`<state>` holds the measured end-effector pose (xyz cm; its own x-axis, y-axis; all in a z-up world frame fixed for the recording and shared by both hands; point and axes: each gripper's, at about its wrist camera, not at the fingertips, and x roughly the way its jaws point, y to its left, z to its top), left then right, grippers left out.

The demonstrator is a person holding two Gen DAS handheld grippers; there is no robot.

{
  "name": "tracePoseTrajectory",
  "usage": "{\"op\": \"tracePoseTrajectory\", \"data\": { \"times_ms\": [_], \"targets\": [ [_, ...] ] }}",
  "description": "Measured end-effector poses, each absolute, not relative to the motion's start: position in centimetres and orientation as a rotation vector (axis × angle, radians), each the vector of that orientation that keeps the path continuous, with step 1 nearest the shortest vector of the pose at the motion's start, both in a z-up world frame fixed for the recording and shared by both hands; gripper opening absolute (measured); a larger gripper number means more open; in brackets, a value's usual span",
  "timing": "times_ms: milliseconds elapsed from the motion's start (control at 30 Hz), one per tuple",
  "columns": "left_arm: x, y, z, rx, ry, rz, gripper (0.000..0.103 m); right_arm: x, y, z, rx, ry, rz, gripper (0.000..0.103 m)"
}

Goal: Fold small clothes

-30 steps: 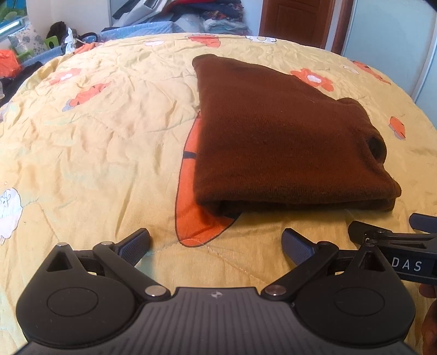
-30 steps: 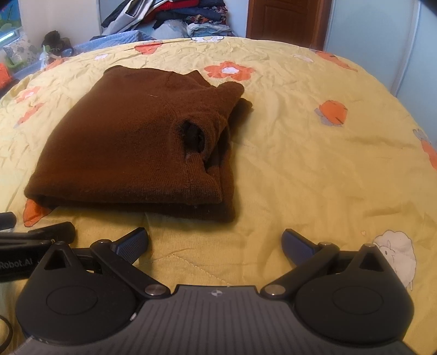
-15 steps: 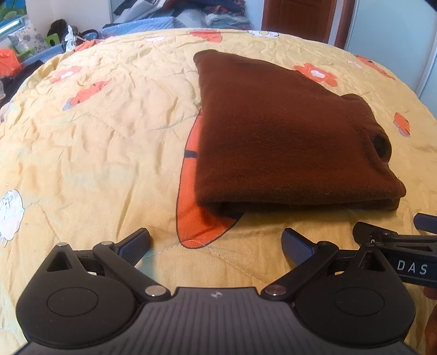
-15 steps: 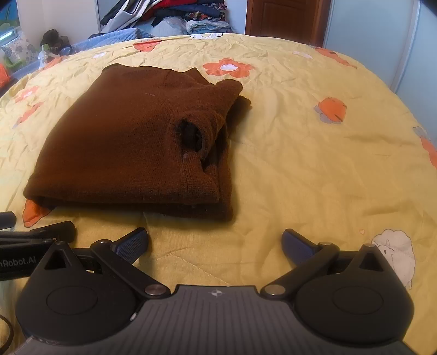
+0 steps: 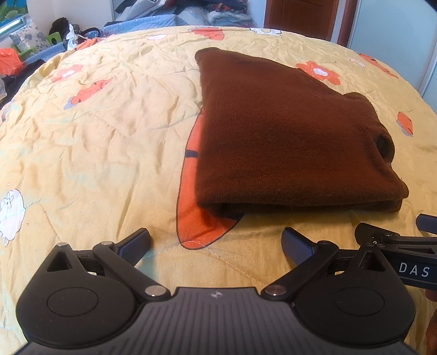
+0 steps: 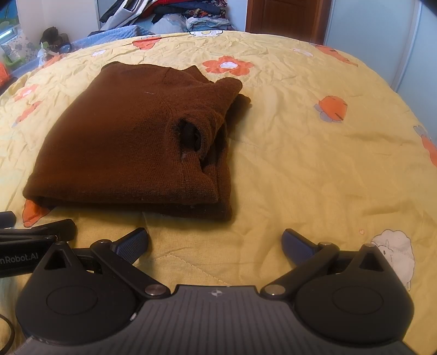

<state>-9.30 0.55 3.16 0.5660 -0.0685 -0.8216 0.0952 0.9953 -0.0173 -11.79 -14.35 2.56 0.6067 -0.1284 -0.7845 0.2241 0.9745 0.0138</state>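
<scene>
Yellow flowered bedspread point(image 5: 114, 142) across the bed, piled clothes point(image 5: 224, 13) and wooden door point(image 5: 300, 16) behind. Left wrist view: folded brown sweater point(image 5: 286, 142) lying flat right of centre, covering part of an orange print; left gripper point(image 5: 215, 241) just short of its near edge, jaws wide apart, holding nothing; right gripper point(image 5: 396, 240) alongside at right. Right wrist view: sweater point(image 6: 123, 142) left of centre, neck opening point(image 6: 189, 135) facing up; right gripper point(image 6: 215, 241) near its front edge, jaws spread, empty
</scene>
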Motion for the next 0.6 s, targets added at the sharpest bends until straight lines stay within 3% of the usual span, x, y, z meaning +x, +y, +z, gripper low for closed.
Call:
{"op": "tracePoseTrajectory", "data": {
  "times_ms": [600],
  "targets": [
    [-9.36,0.57,3.15,0.029,0.950,-0.098,0.103,-11.81,-14.32,2.55,0.115,0.896,-0.205,0.103]
  ]
}}
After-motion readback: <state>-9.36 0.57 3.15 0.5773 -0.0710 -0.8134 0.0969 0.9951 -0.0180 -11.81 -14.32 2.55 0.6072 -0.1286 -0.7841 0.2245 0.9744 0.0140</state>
